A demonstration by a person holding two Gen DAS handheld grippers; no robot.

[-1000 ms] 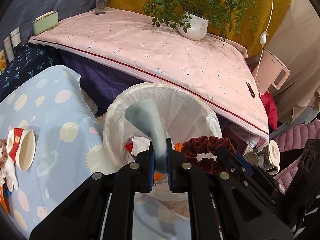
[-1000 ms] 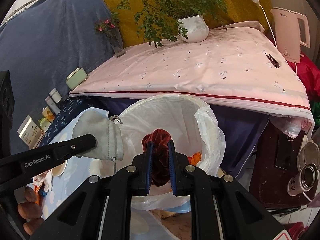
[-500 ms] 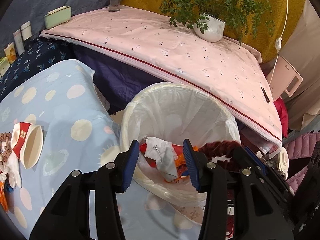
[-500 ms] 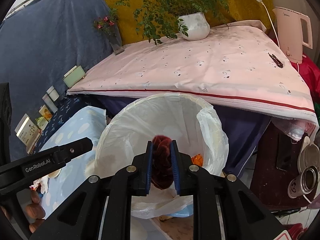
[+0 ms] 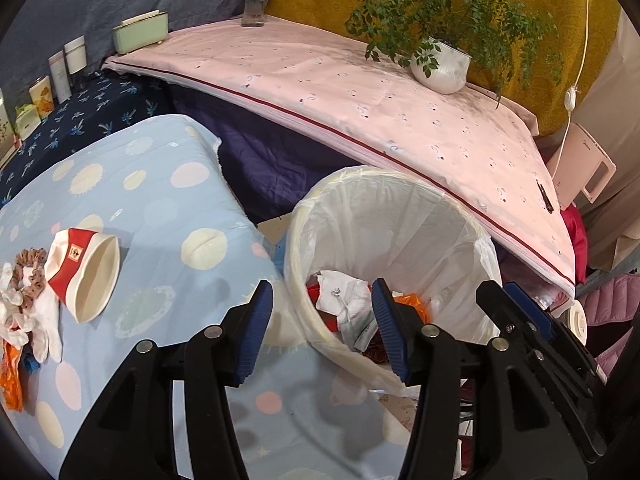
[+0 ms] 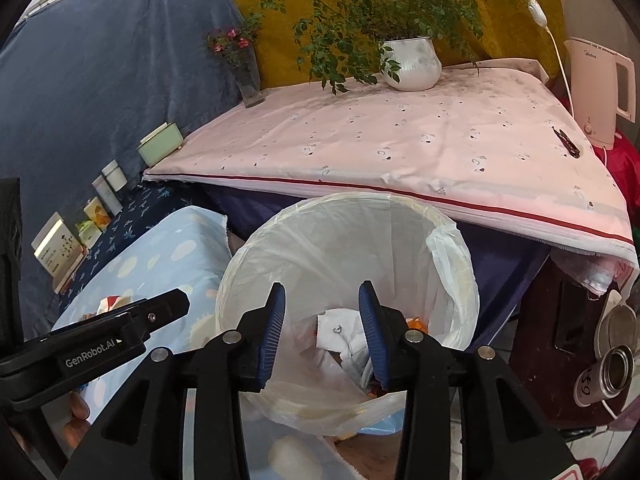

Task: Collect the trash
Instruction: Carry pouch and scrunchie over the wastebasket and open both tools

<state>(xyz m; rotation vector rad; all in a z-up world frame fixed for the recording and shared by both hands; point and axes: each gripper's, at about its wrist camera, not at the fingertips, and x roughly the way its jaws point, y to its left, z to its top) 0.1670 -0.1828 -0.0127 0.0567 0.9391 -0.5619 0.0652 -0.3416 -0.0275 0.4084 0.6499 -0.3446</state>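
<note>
Both the left tool [image 5: 320,324] and the right tool [image 6: 322,330] were held wide and empty over the round white-lined trash bin [image 6: 452,264]. The red-and-white paper cup [image 5: 86,276] was left on the blue spotted table [image 5: 160,208]; it should likely be picked up next.

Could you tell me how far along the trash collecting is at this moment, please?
Done: crumpled white and orange scraps lie inside the lined bin. In hand: nothing; the left gripper and right gripper are both open and empty above the bin. Left: a tipped red-and-white paper cup, a tan scrunchie, white tissue and an orange wrapper sit on the blue dotted cloth.
</note>
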